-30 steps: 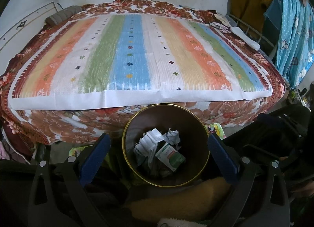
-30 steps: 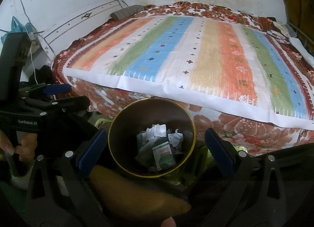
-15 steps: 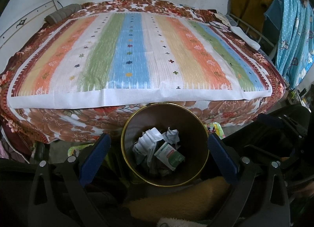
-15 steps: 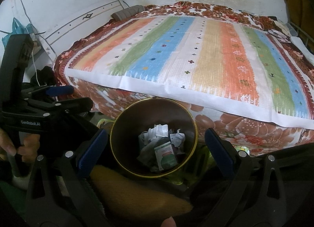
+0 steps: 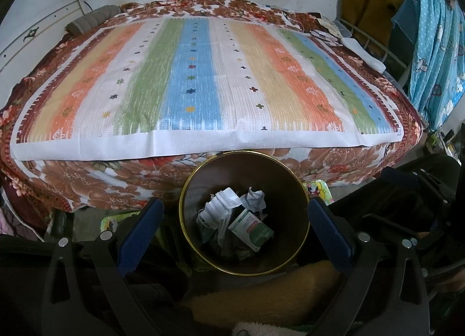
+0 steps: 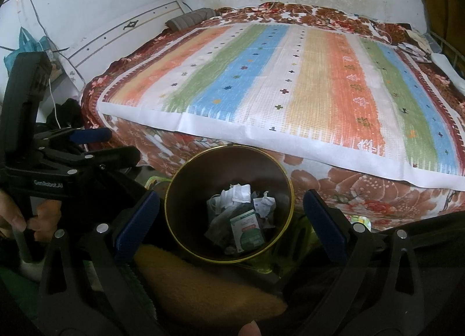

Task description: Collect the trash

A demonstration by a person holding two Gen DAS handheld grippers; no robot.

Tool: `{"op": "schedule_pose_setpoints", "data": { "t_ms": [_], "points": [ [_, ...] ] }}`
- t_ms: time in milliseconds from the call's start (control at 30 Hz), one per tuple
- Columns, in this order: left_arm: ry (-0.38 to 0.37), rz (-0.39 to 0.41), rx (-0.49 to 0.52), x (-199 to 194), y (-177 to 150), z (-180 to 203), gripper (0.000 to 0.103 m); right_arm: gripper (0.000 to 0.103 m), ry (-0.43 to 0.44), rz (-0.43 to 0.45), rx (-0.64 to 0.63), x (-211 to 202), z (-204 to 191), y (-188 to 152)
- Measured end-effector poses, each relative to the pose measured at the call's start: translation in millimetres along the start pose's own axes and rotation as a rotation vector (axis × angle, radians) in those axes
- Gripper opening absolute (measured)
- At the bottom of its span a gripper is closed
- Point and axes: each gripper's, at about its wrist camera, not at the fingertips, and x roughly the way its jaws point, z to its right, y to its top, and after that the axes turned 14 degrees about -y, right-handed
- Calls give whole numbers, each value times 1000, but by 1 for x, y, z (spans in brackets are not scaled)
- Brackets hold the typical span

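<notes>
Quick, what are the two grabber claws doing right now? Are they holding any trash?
Left gripper: open, holding nothing.
Right gripper: open, holding nothing.

Left claw point(image 5: 234, 237) and right claw point(image 6: 231, 221), both wide apart, empty.

Both views are dim, with soft, diffuse light and no hard shadows; its source is out of frame. The striped sheet point(image 5: 203, 80) point(image 6: 290, 83) is the brightest surface. Below the sheet, the bin point(image 5: 186, 208) point(image 6: 170, 208) interior is dark, though its rim catches a thin highlight. Below the bin, the foreground falls to near black. Slight blur softens the sheet's pattern. Fisheye distortion bows the sheet's edges, and black vignetting fills the frame corners above it.
</notes>
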Motion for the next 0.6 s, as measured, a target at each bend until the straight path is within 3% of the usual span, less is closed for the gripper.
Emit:
{"op": "schedule_pose_setpoints", "data": {
  "t_ms": [600],
  "points": [
    [0,-3,1,0,3,-2,97,94,2,0,1,0,-1,0]
  ]
}}
